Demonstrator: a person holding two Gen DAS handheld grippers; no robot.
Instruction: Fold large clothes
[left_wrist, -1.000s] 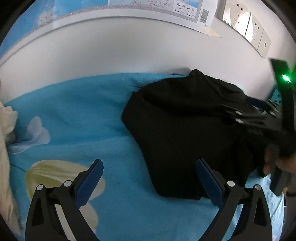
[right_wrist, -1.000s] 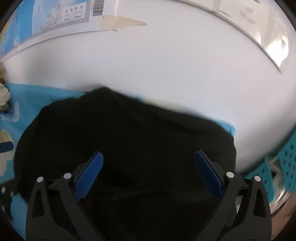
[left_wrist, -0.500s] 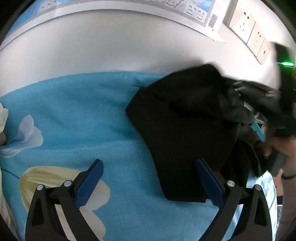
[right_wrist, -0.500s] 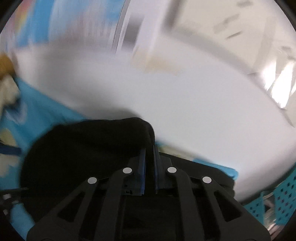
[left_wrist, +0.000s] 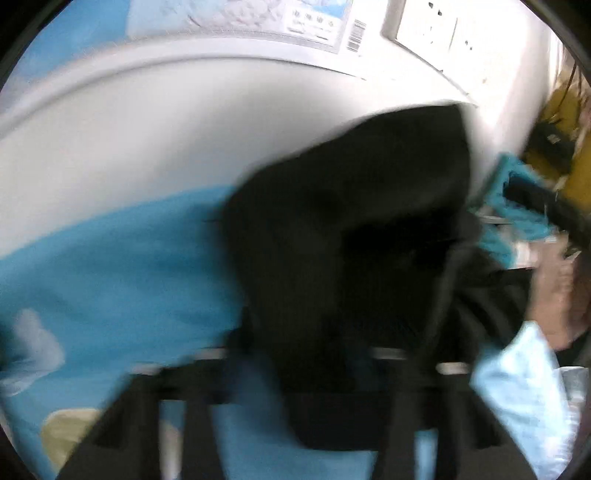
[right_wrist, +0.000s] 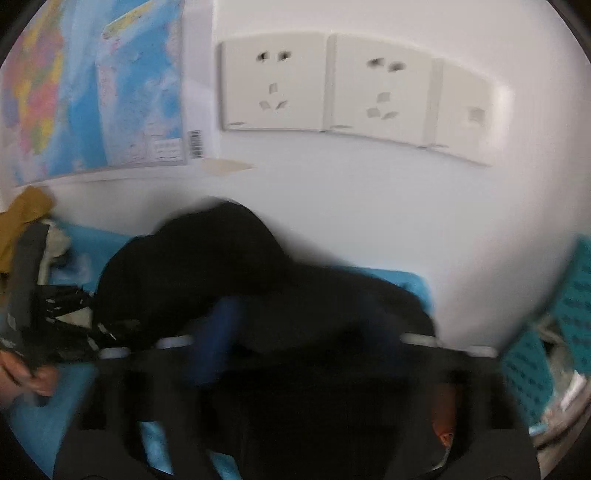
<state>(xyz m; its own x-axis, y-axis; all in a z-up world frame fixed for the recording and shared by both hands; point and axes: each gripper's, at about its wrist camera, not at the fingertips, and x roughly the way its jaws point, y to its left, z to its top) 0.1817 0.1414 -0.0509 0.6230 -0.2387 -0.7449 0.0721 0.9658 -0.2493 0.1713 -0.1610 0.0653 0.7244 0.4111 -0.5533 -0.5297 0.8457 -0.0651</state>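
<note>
A large black garment (left_wrist: 347, 236) lies bunched on the blue flowered bed sheet (left_wrist: 110, 273) against the white wall. In the left wrist view it rises between my left gripper's (left_wrist: 295, 354) jaws, which are blurred by motion and look partly closed around its edge. In the right wrist view the black garment (right_wrist: 207, 269) is heaped in front of my right gripper (right_wrist: 310, 332). Its blue pad (right_wrist: 218, 332) and jaws are smeared, with cloth over them. The left gripper (right_wrist: 62, 314) shows at that view's left edge.
A map poster (right_wrist: 92, 92) and wall sockets (right_wrist: 328, 85) hang on the wall above the bed. A teal perforated basket (right_wrist: 569, 317) stands at the right. Tan and white clothes (right_wrist: 29, 221) lie at the far left.
The left gripper has moved in from open beside the garment to being around its edge. The right gripper, shut on cloth half a second ago, has lifted and now looks wider apart. Both views are blurred.
</note>
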